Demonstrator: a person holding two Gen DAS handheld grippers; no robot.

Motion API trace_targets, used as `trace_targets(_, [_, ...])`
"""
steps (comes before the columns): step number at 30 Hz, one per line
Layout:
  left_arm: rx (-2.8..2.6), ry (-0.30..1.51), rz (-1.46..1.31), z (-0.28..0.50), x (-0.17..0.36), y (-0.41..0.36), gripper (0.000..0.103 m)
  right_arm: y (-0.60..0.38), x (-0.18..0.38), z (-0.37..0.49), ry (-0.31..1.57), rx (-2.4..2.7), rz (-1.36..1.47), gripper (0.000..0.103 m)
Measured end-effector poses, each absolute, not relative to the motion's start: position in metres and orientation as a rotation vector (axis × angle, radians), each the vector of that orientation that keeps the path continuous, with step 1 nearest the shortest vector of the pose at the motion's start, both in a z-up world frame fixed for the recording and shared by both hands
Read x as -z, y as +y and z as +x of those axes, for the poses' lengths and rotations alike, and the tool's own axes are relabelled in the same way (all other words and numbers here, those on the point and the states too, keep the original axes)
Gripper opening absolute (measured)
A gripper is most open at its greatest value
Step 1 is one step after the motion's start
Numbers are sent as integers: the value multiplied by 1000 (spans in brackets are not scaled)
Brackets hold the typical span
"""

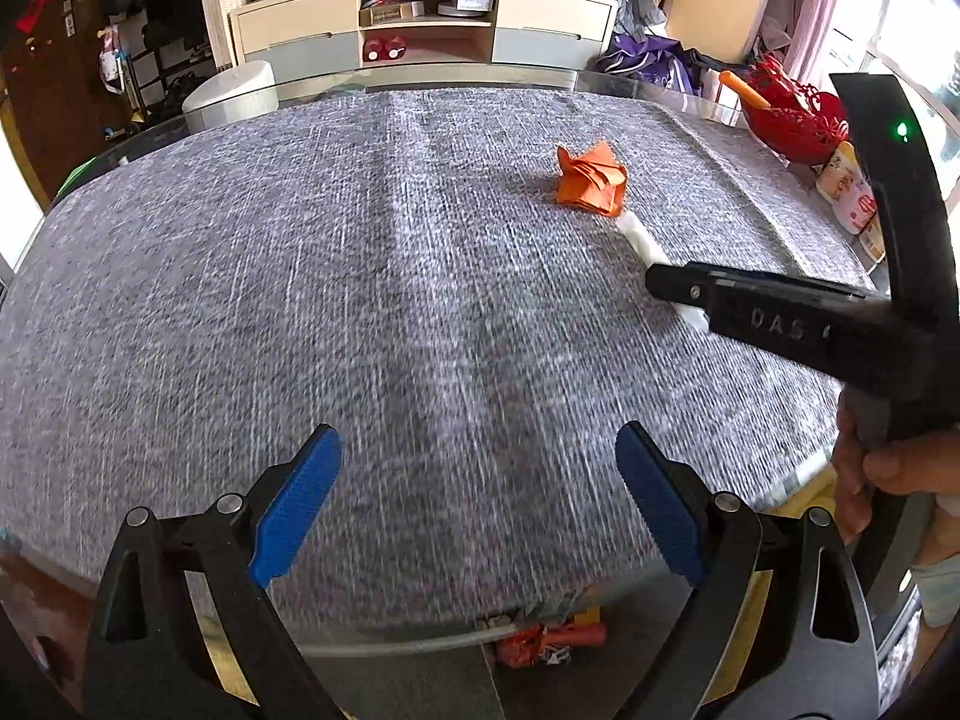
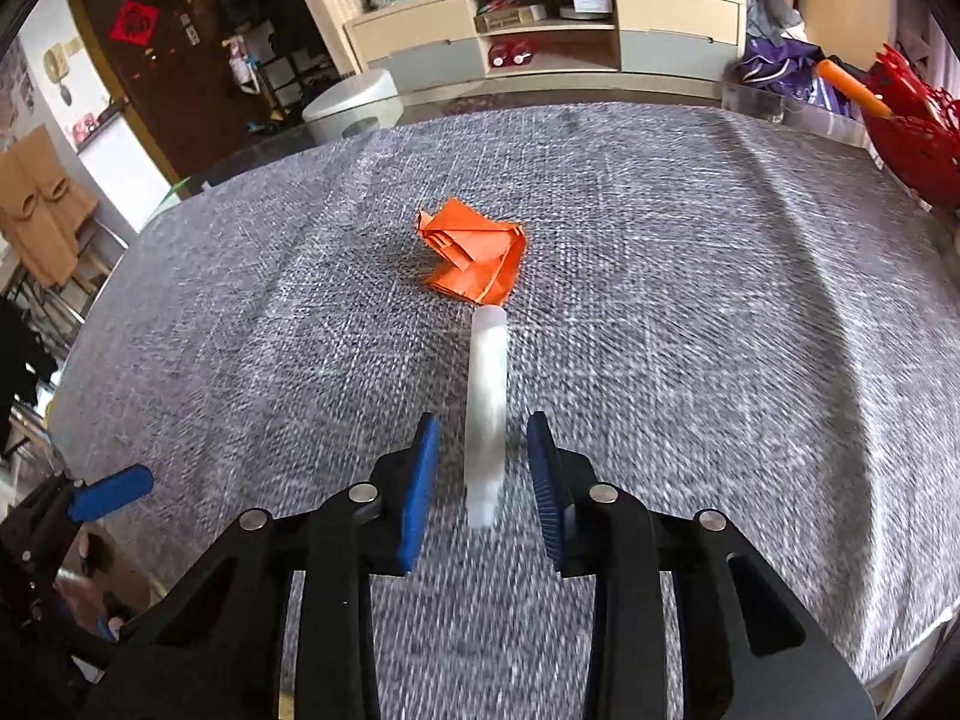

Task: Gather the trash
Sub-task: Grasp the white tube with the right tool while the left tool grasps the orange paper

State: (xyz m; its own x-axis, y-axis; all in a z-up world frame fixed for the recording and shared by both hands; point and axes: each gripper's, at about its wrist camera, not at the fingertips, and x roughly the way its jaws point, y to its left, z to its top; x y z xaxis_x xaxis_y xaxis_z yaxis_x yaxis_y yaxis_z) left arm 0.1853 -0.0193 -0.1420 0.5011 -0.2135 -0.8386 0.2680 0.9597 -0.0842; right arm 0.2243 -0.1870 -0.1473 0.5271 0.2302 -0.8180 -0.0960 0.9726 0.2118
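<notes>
A crumpled orange paper (image 1: 591, 179) (image 2: 474, 258) lies on the grey tablecloth (image 1: 300, 276). A white translucent tube (image 2: 486, 402) lies just in front of it, its near end between the open blue pads of my right gripper (image 2: 483, 468), with gaps on both sides. In the left wrist view the right gripper (image 1: 660, 285) reaches in from the right over the tube (image 1: 645, 243). My left gripper (image 1: 477, 480) is open and empty above the cloth near the table's front edge.
A red basket (image 1: 792, 114) (image 2: 912, 138) with an orange stick stands at the far right table edge, with a printed packet (image 1: 849, 192) beside it. Orange scraps (image 1: 546, 642) show below the front edge. A cabinet (image 1: 420, 30) stands behind the table.
</notes>
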Motion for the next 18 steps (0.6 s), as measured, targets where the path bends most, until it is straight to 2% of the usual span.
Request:
trace_targets(1, [292,1005,60,189,142,-20,88,-186,147,224,991,-192,130,28])
trace_targets(3, [297,1006,61,198,143,-24,88,-187,148,223,980,-181,101,15])
trace_targets(18, [386,951,87,282,138,-91,87,-251,132,244,927,-86,176,15])
